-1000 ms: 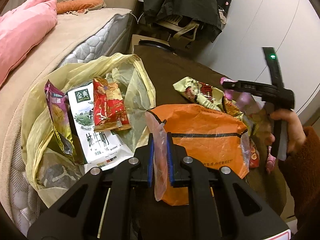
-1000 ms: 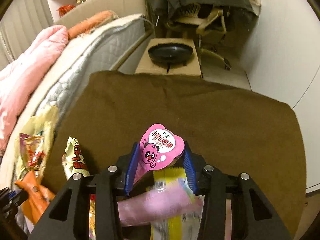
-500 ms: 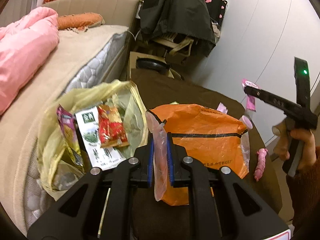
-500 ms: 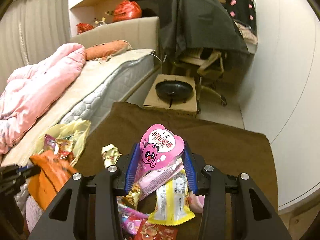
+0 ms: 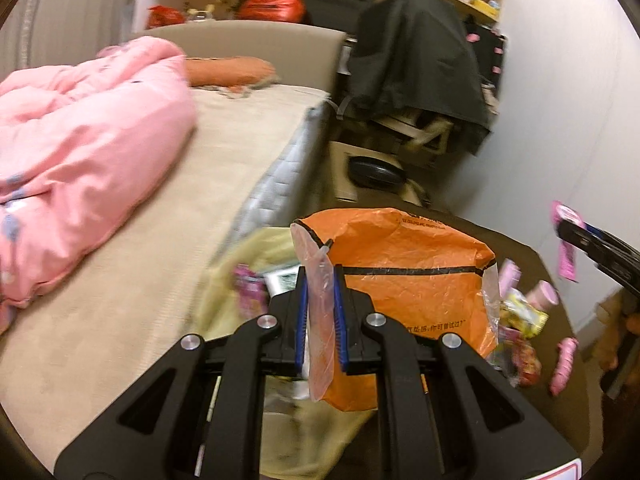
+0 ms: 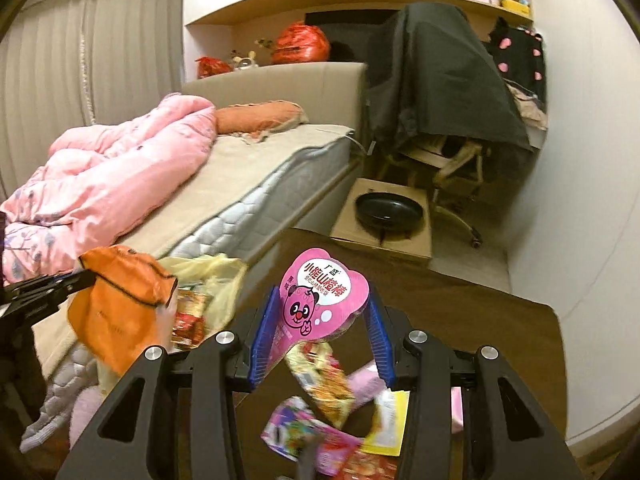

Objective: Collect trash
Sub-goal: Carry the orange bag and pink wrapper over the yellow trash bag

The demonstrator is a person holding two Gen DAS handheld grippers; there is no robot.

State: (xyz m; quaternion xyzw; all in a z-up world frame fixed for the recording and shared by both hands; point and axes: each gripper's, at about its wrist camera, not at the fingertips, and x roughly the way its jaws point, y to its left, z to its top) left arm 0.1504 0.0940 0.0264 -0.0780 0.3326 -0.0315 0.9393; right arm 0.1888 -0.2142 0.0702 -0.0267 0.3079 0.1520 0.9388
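1. Left gripper (image 5: 320, 320) I see pinching the orange bag's (image 5: 408, 280) clear edge.
2. Right gripper (image 6: 324, 332) clamps a pink snack packet (image 6: 320, 296).
3. Both hang above loose wrappers (image 6: 320, 420) on the brown table (image 6: 480, 320), yellow bag (image 6: 216, 272) beside.

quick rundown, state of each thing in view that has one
left gripper: shut on orange bag, lifted
right gripper: shut on pink packet, lifted
yellow bag: open, wrappers inside
loose wrappers: scattered on brown table
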